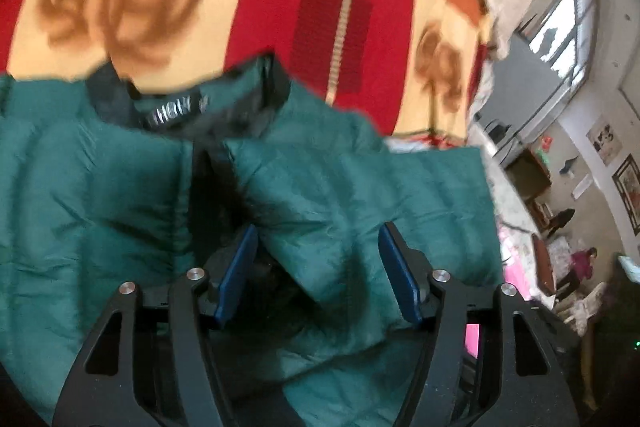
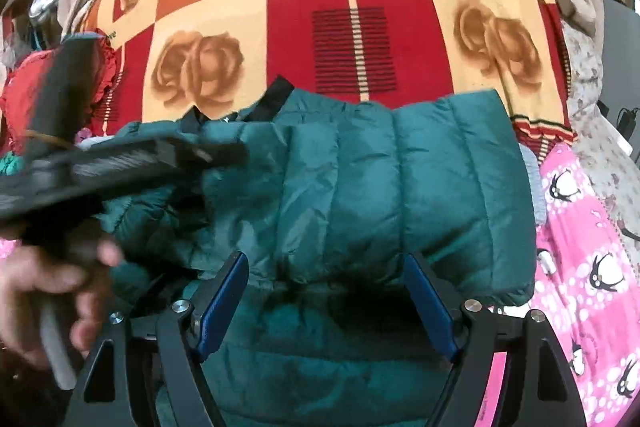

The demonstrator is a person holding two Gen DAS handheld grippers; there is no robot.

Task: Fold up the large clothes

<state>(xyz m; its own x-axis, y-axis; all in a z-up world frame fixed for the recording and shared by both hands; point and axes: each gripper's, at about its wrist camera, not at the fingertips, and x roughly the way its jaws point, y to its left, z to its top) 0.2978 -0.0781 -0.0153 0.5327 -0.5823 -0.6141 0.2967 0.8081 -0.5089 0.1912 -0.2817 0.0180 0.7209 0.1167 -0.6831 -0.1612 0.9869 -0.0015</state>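
Note:
A dark green quilted puffer jacket (image 1: 340, 195) lies on a bed, its black collar (image 1: 192, 111) toward the far side. My left gripper (image 1: 318, 247) is open with its blue pads (image 1: 240, 267) low over the jacket; a ridge of green fabric rises between the jaws. In the right wrist view the jacket (image 2: 380, 187) looks partly folded. My right gripper (image 2: 326, 283) is open just above its near edge. The left gripper's body (image 2: 100, 167) and the hand holding it cross that view's left side, blurred.
The jacket rests on a red, orange and cream rose-patterned blanket (image 2: 352, 39). A pink penguin-print cloth (image 2: 580, 247) lies to the right. Red clothing (image 2: 24, 95) is piled at the left. Room furniture and a window (image 1: 568, 23) show beyond the bed.

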